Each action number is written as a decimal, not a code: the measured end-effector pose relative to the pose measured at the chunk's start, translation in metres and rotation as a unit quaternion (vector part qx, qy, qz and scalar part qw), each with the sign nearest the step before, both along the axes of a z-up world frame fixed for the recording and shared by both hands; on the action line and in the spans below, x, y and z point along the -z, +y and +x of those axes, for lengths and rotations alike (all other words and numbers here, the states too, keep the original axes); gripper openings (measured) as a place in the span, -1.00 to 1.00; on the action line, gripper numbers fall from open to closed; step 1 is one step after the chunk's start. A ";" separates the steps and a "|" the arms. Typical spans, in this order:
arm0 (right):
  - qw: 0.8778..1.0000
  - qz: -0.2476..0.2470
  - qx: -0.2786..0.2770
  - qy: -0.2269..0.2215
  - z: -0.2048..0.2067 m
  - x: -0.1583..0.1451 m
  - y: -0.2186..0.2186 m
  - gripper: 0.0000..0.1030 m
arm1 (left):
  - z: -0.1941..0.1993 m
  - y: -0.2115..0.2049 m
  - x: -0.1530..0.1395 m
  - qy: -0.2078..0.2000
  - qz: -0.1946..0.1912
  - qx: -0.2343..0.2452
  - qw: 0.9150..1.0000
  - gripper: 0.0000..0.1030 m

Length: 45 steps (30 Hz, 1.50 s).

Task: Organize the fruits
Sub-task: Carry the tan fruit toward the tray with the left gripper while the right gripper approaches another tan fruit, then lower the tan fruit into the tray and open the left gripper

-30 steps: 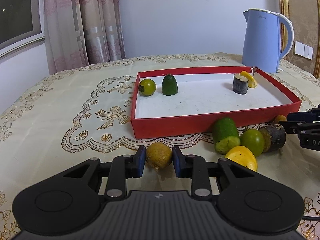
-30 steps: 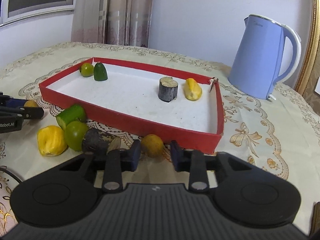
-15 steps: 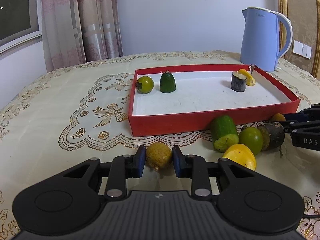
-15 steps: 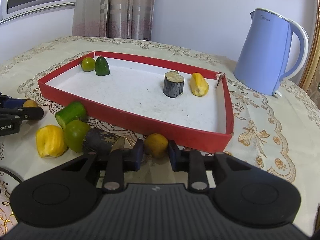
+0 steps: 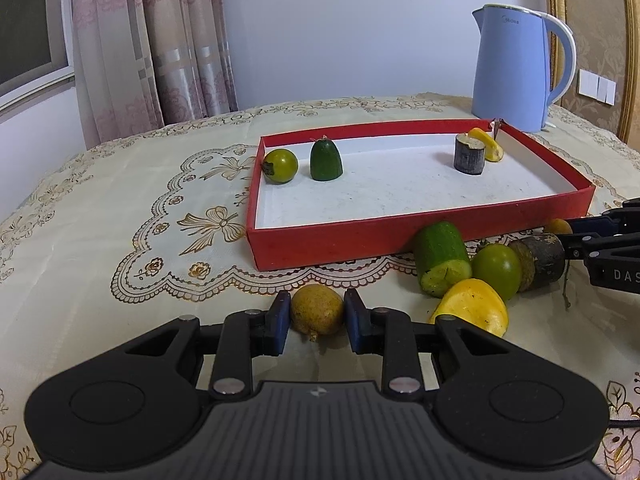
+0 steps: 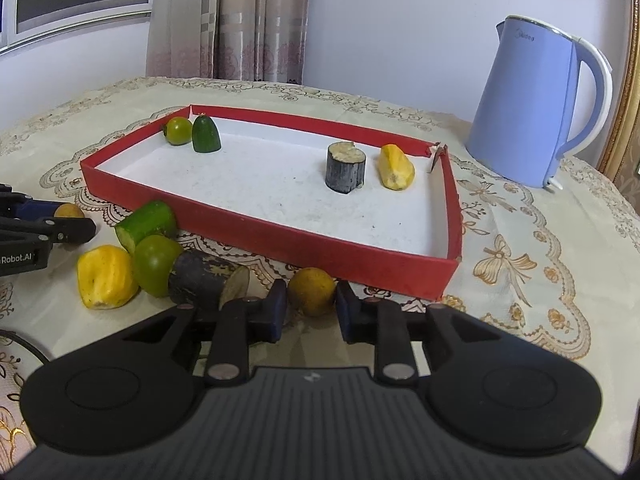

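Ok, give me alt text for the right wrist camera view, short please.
The right tool grips a small yellow-brown fruit on the tablecloth just outside a red tray. The tray holds four fruit pieces; four more lie in a cluster to the left, near the left tool. A blue kettle stands behind.

Both wrist cameras looked low across the table from close range, the left from the red tray's (image 5: 400, 236) left, the right opposite; both caught tray (image 6: 320, 246) and kettle (image 5: 516, 68).
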State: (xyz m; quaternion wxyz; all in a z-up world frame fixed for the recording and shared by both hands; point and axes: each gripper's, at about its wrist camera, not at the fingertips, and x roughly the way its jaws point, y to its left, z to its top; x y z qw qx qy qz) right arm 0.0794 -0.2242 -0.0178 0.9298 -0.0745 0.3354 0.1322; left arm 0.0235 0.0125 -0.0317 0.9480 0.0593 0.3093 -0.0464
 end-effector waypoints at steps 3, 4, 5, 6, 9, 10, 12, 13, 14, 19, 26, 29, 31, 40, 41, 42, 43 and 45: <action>1.000 0.006 0.000 0.002 0.001 0.001 -0.002 -0.52 | 0.000 0.002 -0.001 0.001 -0.005 -0.003 1.000 -0.47; 1.000 0.006 0.001 0.001 0.001 0.001 -0.002 -0.52 | 0.000 0.003 -0.001 0.003 -0.009 -0.005 1.000 -0.47; 1.000 0.006 0.000 0.001 0.001 0.001 -0.002 -0.52 | 0.000 0.005 -0.003 0.004 -0.014 -0.006 1.000 -0.47; 1.000 0.007 0.000 0.000 0.000 0.001 -0.002 -0.52 | 0.000 0.006 -0.004 0.004 -0.018 -0.005 1.000 -0.47; 1.000 0.014 0.000 0.000 0.000 0.001 -0.004 -0.52 | -0.004 0.008 -0.014 -0.007 -0.023 -0.003 1.000 -0.47; 1.000 0.015 0.000 0.001 0.000 0.001 -0.004 -0.52 | -0.005 0.008 -0.017 -0.014 -0.022 -0.003 1.000 -0.47; 1.000 0.016 0.001 0.000 0.000 0.001 -0.004 -0.52 | -0.005 0.006 -0.026 -0.025 -0.022 0.002 0.999 -0.47; 1.000 0.016 0.000 0.000 0.000 0.001 -0.004 -0.52 | -0.004 0.006 -0.031 -0.030 -0.026 0.004 0.999 -0.47; 1.000 0.015 0.000 0.000 0.000 0.001 -0.004 -0.52 | -0.003 0.005 -0.036 -0.035 -0.029 0.006 0.999 -0.47; 1.000 0.019 0.003 0.001 -0.001 0.001 -0.004 -0.52 | 0.008 -0.007 -0.052 -0.057 -0.026 0.023 0.998 -0.46; 1.000 0.019 0.004 0.001 0.000 0.001 -0.005 -0.52 | 0.036 -0.032 -0.051 -0.058 0.004 0.031 0.998 -0.46; 1.000 0.019 0.004 0.001 0.000 0.001 -0.004 -0.52 | 0.049 -0.039 -0.048 -0.055 0.019 0.026 0.998 -0.46; 1.000 0.019 0.004 0.001 0.000 0.001 -0.005 -0.52 | 0.058 -0.043 -0.046 -0.051 0.026 0.025 0.998 -0.46; 1.000 0.019 0.003 0.001 0.000 0.001 -0.004 -0.52 | 0.095 -0.052 -0.038 -0.031 0.045 0.015 0.998 -0.47; 1.000 0.018 0.003 0.001 0.000 0.001 -0.004 -0.52 | 0.099 -0.054 -0.037 -0.028 0.045 0.014 0.998 -0.47; 1.000 0.019 0.003 0.001 0.000 0.001 -0.005 -0.52 | 0.103 -0.055 -0.036 -0.026 0.048 0.012 0.998 -0.47; 1.000 0.019 0.003 0.001 0.000 0.001 -0.005 -0.52 | 0.107 -0.057 -0.035 -0.024 0.051 0.013 0.998 -0.47; 1.000 0.019 0.003 0.001 0.000 0.001 -0.004 -0.52 | 0.116 -0.061 -0.033 -0.019 0.057 0.013 0.998 -0.47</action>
